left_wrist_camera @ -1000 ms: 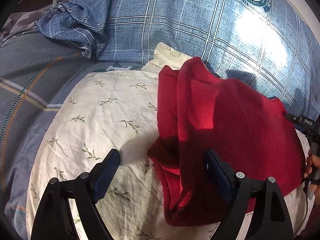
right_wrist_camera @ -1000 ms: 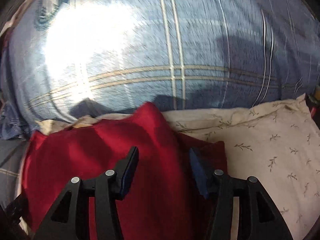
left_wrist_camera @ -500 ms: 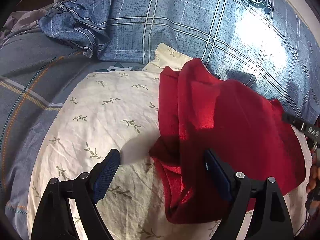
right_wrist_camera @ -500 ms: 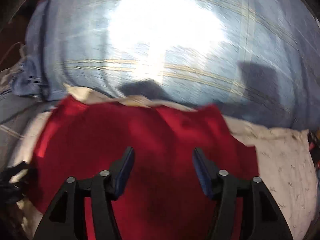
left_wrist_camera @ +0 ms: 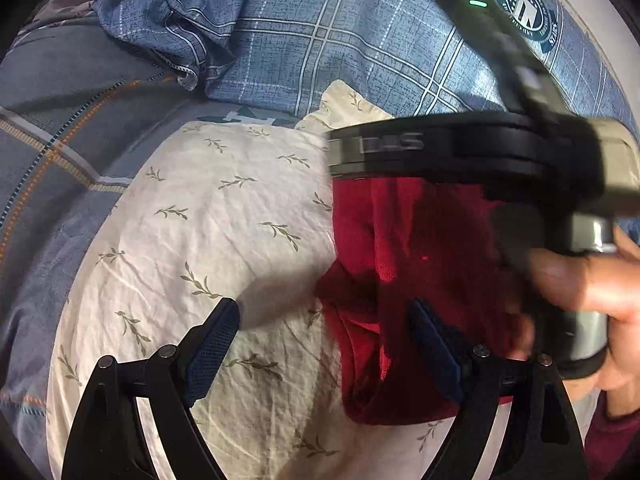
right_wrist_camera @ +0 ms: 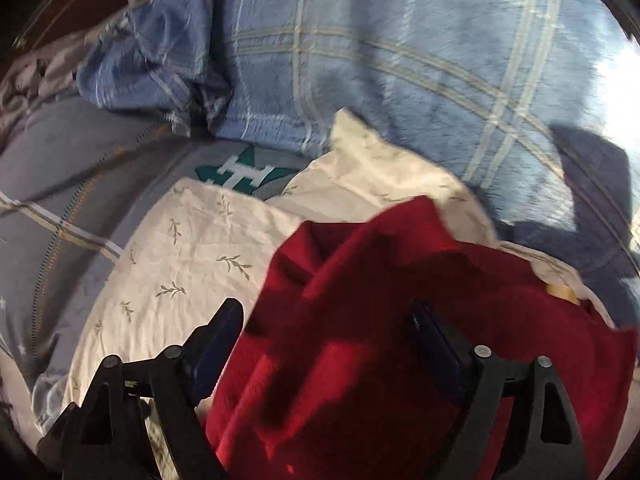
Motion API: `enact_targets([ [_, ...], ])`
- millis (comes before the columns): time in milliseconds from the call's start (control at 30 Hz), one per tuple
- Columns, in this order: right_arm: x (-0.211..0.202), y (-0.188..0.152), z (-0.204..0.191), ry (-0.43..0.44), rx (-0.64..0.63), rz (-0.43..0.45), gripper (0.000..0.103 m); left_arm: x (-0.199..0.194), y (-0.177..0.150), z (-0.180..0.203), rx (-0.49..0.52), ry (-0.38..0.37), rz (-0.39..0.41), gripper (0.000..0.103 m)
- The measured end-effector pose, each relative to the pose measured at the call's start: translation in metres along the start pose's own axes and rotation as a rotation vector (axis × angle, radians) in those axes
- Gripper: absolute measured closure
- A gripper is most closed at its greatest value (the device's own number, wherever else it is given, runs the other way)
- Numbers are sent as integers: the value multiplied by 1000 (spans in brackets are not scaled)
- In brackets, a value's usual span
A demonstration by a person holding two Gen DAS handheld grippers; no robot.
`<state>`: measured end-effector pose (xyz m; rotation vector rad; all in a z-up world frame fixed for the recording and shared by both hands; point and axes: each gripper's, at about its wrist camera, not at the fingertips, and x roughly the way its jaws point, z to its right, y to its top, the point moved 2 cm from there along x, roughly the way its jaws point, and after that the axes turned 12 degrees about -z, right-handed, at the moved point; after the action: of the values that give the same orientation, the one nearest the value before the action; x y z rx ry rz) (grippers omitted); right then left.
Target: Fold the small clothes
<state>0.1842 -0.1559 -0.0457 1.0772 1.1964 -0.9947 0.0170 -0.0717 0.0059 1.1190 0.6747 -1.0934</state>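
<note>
1. The red garment (left_wrist_camera: 404,264) lies crumpled on the cream leaf-print pillow (left_wrist_camera: 208,224), toward the pillow's right side as seen in the left wrist view.
2. Your left gripper (left_wrist_camera: 324,344) hangs above the pillow with its fingers spread wide. One finger (left_wrist_camera: 212,344) is over bare pillow; the other is over the red fabric's lower edge. Nothing is pressed between them.
3. Your right gripper (right_wrist_camera: 328,340) points down over the garment (right_wrist_camera: 400,320). Its fingers have just been opening and now stand wide, with red cloth lying below and between them but not pinched.
4. In the left wrist view, your right hand (left_wrist_camera: 592,304) grips the tool's handle at the right edge, blurred.
5. A blue plaid quilt (left_wrist_camera: 328,36) lies behind the pillow.
</note>
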Motion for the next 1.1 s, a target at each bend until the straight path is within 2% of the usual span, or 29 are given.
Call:
enact_targets([
  [67, 16, 1, 0, -52, -17, -36, 15, 2, 0, 4, 17, 7, 3, 15],
  [100, 16, 0, -1, -68, -28, -5, 22, 4, 1, 5, 19, 9, 2, 14],
  [133, 13, -3, 0, -70, -32, 26, 31, 5, 1, 6, 18, 10, 3, 14],
  [167, 9, -5, 2, -72, -28, 41, 45, 6, 2, 6, 16, 9, 5, 14],
  [200, 3, -8, 7, -44, -22, 62, 59, 7, 3, 7, 11, 7, 10, 13],
  [233, -4, -12, 12, -7, -13, 78, 67, 7, 4, 7, 7, 4, 13, 13],
  [267, -13, -16, 18, 40, -2, 96, 79, 9, 4, 8, 5, 0, 14, 13],
  [300, -21, -20, 24, 79, 6, 111, 82, 10, 6, 9, 2, -7, 18, 14],
  [367, -36, -28, 34, 132, 16, 143, 84, 12, 6, 11, 5, -23, 27, 15],
  [400, -41, -31, 36, 147, 21, 151, 85, 12, 7, 13, 12, -44, 31, 24],
  [433, -45, -34, 40, 165, 29, 162, 85, 13, 6, 13, 20, -65, 29, 40],
  [500, -48, -34, 42, 184, 36, 155, 85, 13, 5, 17, 40, -101, 10, 56],
  [533, -48, -33, 43, 192, 40, 152, 85, 13, 4, 20, 54, -97, 13, 60],
  [633, -48, -37, 42, 190, 39, 151, 85, 13, 3, 22, 80, -64, 23, 60],
  [833, -54, -42, 44, 199, 32, 161, 85, 14, 5, 19, 74, -63, 16, 58],
  [867, -55, -42, 46, 214, 40, 167, 85, 13, 5, 20, 74, -61, 17, 56],
  [933, -57, -44, 50, 239, 53, 178, 85, 14, 6, 21, 73, -41, 25, 45],
  [1000, -60, -47, 53, 254, 59, 193, 85, 15, 6, 19, 65, -31, 34, 39],
  [1100, -67, -52, 57, 270, 61, 208, 86, 17, 5, 20, 64, -37, 38, 39],
])
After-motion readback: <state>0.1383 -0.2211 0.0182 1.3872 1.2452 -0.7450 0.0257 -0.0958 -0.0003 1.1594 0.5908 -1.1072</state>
